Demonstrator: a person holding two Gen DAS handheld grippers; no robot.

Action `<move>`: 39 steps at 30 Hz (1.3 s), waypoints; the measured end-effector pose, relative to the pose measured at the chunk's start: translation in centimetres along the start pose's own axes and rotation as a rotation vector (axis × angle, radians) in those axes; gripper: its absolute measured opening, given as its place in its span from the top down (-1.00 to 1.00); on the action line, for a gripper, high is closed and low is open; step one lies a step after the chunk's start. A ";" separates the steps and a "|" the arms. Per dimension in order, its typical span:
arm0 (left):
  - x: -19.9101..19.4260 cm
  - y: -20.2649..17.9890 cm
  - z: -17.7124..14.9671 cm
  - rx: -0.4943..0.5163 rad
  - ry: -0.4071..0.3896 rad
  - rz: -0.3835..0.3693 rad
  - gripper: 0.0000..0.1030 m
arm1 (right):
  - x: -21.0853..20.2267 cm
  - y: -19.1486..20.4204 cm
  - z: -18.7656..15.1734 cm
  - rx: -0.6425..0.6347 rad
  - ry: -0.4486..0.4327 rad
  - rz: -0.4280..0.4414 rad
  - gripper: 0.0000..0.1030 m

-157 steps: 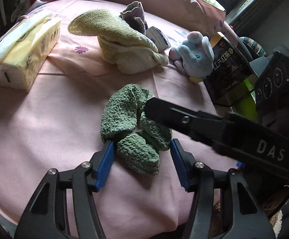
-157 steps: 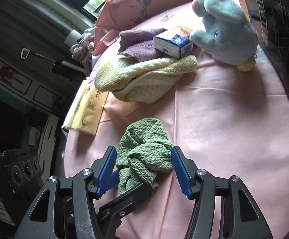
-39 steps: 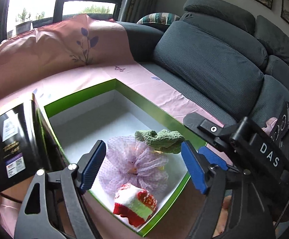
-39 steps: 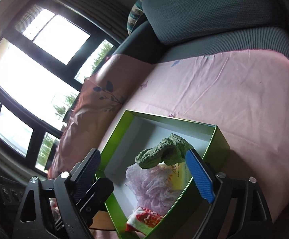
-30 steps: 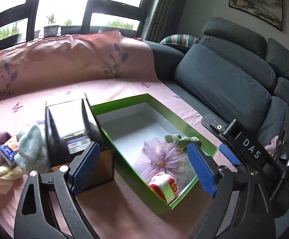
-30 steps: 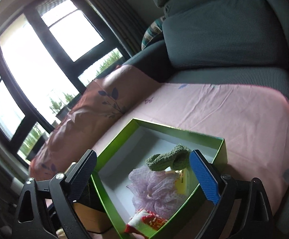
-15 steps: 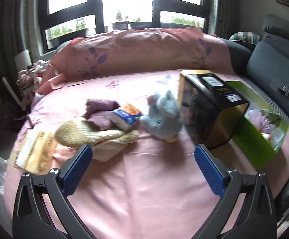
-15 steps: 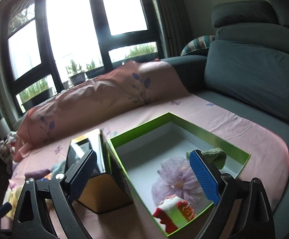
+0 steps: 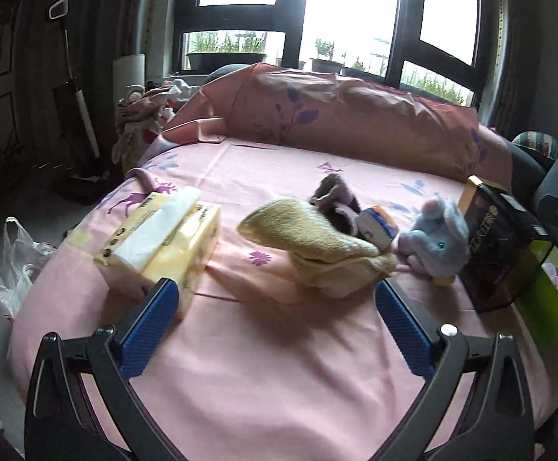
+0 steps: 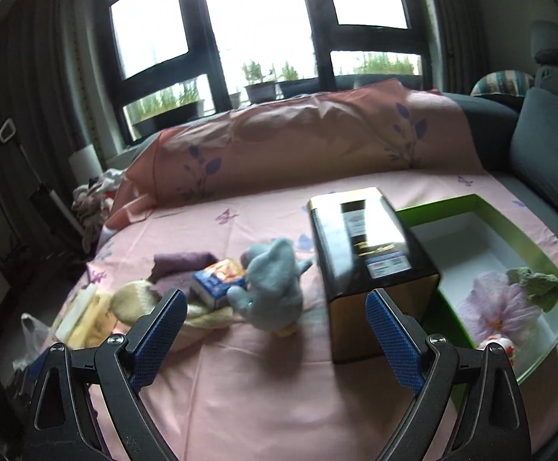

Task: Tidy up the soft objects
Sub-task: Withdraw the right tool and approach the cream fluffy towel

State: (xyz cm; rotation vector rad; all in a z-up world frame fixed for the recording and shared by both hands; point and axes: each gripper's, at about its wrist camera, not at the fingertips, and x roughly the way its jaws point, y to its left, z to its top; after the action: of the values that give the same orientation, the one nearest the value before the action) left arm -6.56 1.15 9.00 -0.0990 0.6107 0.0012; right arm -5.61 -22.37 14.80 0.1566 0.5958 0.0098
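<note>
A yellow towel [image 9: 317,242] lies on the pink sheet with a purple cloth [image 9: 336,203] behind it and a grey-blue plush toy [image 9: 436,242] to its right. My left gripper [image 9: 275,319] is open and empty, in front of the towel. My right gripper [image 10: 275,330] is open and empty, in front of the plush toy [image 10: 275,288]. The green box [image 10: 548,284] at the right holds a green cloth [image 10: 536,284], a lilac mesh puff [image 10: 494,307] and a red-white sock [image 10: 498,344].
A yellow tissue pack [image 9: 163,246] lies at the left. A small blue-orange carton [image 9: 379,226] sits between towel and plush. A black-gold box [image 10: 371,257] stands beside the green box. A long pink pillow [image 9: 348,123] lines the back. A grey sofa [image 10: 548,146] is at the right.
The green cloth was carried from the sheet and let go in the green box. Both grippers have since swung left, back toward the towel and plush toy.
</note>
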 end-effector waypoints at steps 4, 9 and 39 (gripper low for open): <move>1.0 2.5 -0.2 -0.048 0.042 0.043 -0.98 | 2.8 3.3 -1.3 -0.086 0.078 -0.010 -0.84; 1.4 4.6 -0.5 -0.093 0.079 0.062 -0.98 | 7.5 4.7 -3.6 -0.029 0.232 0.035 -0.84; 1.0 6.7 -0.5 -0.175 0.157 0.026 -0.97 | 13.6 6.7 -8.6 -0.149 0.348 -0.121 -1.00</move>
State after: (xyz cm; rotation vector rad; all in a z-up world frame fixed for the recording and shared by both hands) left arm -6.22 7.79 7.39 -0.2630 0.7684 0.0724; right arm 1.04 -13.74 1.19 -0.0276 0.9479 -0.0369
